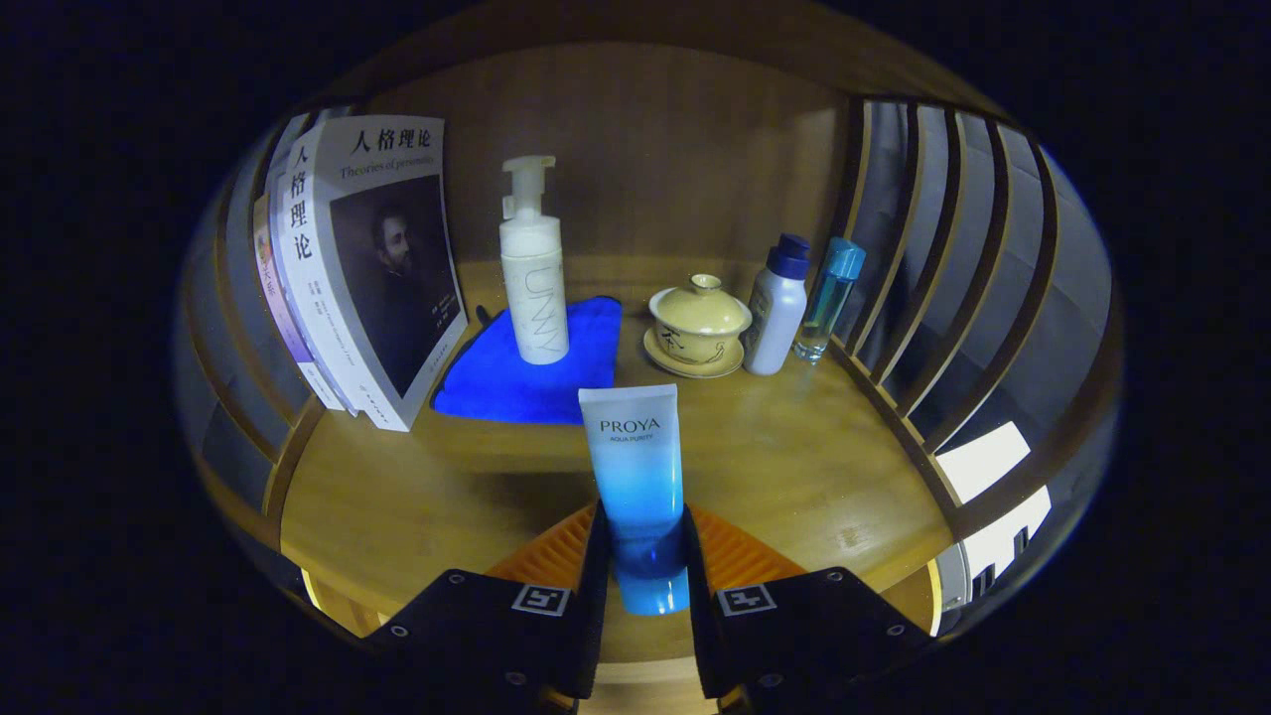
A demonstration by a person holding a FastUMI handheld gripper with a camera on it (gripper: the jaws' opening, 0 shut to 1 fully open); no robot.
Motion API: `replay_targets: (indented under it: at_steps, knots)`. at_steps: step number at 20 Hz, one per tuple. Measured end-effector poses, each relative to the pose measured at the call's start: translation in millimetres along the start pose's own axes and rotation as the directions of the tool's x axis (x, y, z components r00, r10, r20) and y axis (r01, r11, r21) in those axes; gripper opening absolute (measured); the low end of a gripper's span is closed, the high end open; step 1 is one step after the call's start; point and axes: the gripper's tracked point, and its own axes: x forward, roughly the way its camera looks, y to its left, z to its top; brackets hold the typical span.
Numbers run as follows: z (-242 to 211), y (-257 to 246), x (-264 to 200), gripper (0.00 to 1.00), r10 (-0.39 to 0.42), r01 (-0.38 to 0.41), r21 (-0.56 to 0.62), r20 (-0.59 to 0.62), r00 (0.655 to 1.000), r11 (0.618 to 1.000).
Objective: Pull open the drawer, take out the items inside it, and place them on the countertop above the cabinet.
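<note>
- The wooden countertop point(794, 467) is smooth and warm-toned, with a wood panel behind and curved slats at the sides.
- The gripper point(640, 556) pinches a soft blue-and-white tube point(635, 477) upright between both fingers, above the countertop's front edge.
- Beyond it, a pump bottle point(533, 268) stands on a fuzzy blue cloth point(496, 382).
- Leaning books point(377, 268), a glazed lidded cup point(698, 323) and two small bottles point(776, 303) stand around.

Books point(372, 268) stand upright beside a blue cloth point(516, 382) bearing a white pump bottle point(534, 273). Nearby: a lidded yellow cup point(698, 323) on its saucer, a white bottle point(776, 306), a clear teal-capped bottle point(830, 298).
</note>
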Motion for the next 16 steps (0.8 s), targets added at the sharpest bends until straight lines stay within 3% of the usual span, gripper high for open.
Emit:
replay_targets:
  at_steps: [9, 13, 16]
  knots:
    - [-15, 4, 13, 0.46, 0.038, -0.037, 0.019, -0.059, 0.998, 0.999]
    - [-9, 10, 9, 0.5, 0.092, -0.091, 0.044, -0.002, 0.996, 0.995]
    - [9, 17, -9, 0.84, 0.154, -0.16, 0.07, 0.083, 0.985, 0.985]
